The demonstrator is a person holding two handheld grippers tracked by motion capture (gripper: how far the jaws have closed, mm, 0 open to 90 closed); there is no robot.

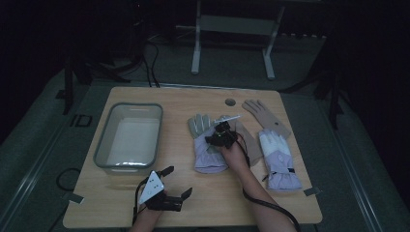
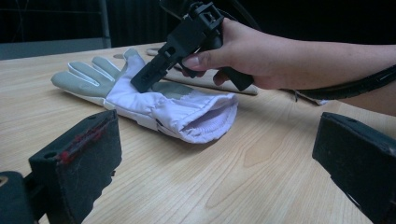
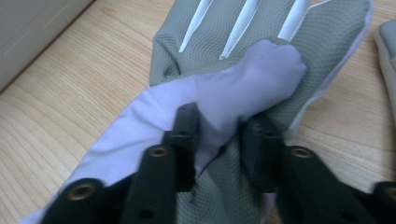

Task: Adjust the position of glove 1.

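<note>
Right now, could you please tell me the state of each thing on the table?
Lavender glove: flat, thumb pinched.
Right gripper: shut on the glove's thumb.
Left gripper: open, holding nothing.
Bin: upright, nothing inside.
Second lavender glove: flat, untouched.
Tan glove: flat, untouched.

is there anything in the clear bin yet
No, the bin by the left gripper shows a bare bottom, and the gloves lie on the table, one under the right gripper.
</note>
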